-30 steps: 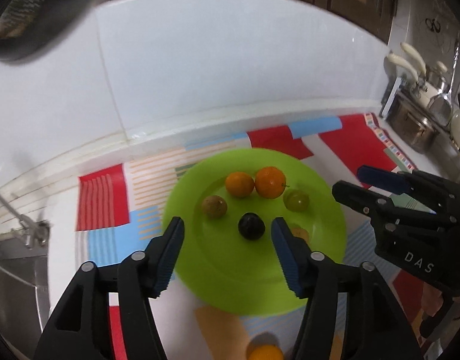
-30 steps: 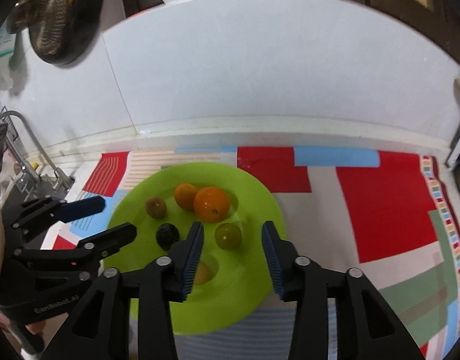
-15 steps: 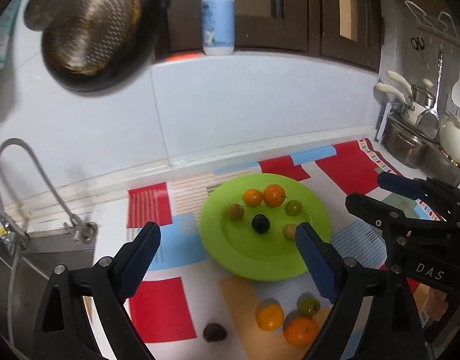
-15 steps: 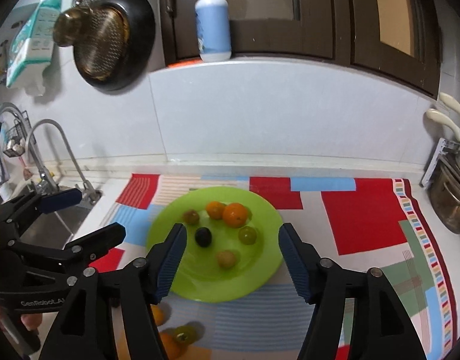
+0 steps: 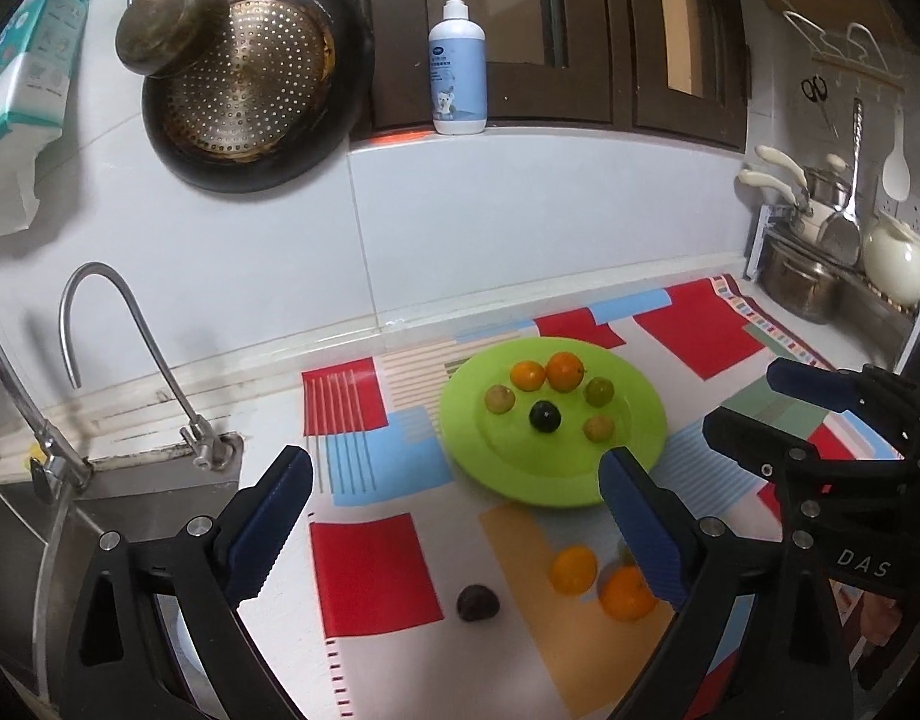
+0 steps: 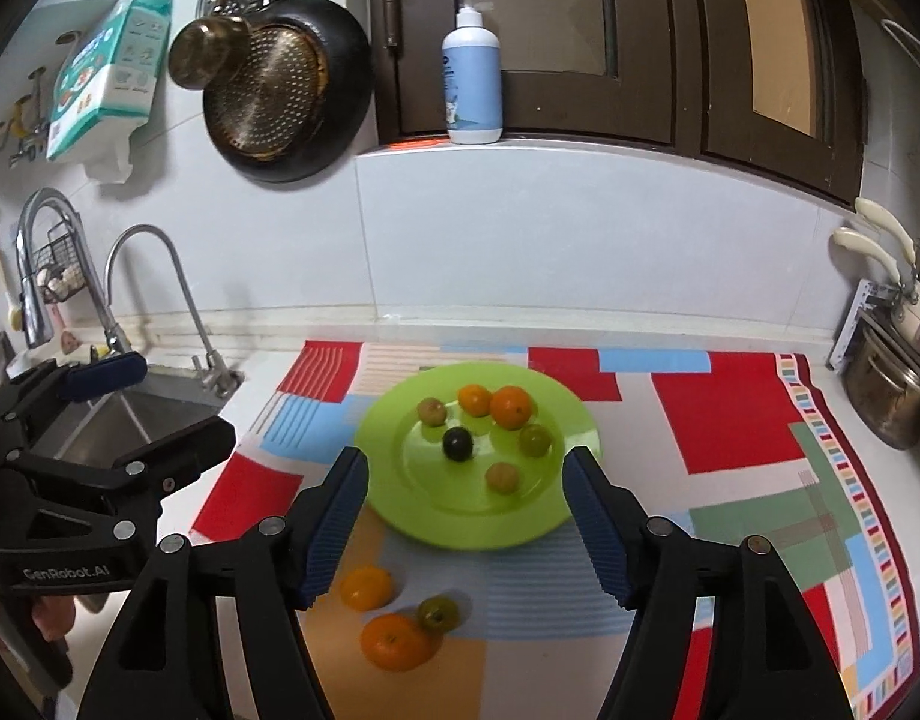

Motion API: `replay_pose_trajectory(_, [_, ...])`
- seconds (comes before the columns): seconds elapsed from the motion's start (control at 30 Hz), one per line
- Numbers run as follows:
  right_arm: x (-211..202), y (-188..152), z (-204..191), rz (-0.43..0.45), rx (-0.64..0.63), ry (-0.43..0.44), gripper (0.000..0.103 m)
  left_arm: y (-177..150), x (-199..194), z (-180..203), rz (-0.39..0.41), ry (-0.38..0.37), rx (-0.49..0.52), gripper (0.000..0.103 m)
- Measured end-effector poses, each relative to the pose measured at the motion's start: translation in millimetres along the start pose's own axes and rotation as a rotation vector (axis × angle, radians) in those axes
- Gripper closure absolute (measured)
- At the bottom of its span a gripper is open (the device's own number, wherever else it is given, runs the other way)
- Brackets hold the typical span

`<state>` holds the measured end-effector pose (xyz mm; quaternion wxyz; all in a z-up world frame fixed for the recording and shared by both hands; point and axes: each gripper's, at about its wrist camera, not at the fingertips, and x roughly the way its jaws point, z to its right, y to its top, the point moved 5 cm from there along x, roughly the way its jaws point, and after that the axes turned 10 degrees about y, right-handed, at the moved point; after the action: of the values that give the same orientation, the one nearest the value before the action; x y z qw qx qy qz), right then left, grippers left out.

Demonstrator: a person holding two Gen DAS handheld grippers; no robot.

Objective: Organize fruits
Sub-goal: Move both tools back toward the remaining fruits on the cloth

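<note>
Both the left gripper [image 5: 453, 525] and the right gripper [image 6: 466, 519] hung wide apart and empty above the mat. Six fruits sat on the green plate [image 6: 544, 525]; loose ones lay off its near rim: two oranges [image 6: 396, 641], a greenish fruit [image 6: 438, 613], and probably a dark plum [image 5: 478, 602], nearest the left gripper.

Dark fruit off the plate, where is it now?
In the left wrist view the dark fruit lies on the mat, near side of the green plate, left of the small orange and apart from it.
</note>
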<state>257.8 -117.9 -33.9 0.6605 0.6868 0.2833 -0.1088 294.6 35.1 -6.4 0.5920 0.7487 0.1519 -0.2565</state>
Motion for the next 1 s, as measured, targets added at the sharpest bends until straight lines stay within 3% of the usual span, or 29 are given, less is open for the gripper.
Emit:
replay_pose_trajectory(0.33, [2,-34,-18,-0.040,0.040,-0.018,0.035,-29,2,-6,-0.019,-0.035,0.056,0.005])
replay_pose_trajectory(0.83, [36,-84,-29,-0.178,0.105,-0.003,0.035,-73,36,0,-0.097,-0.129,0.119,0.006])
replay_pose_trajectory(1.0, [47,-97,-27,-0.217,0.117,-0.011,0.035,-84,49,8,-0.127,-0.150,0.158,0.012])
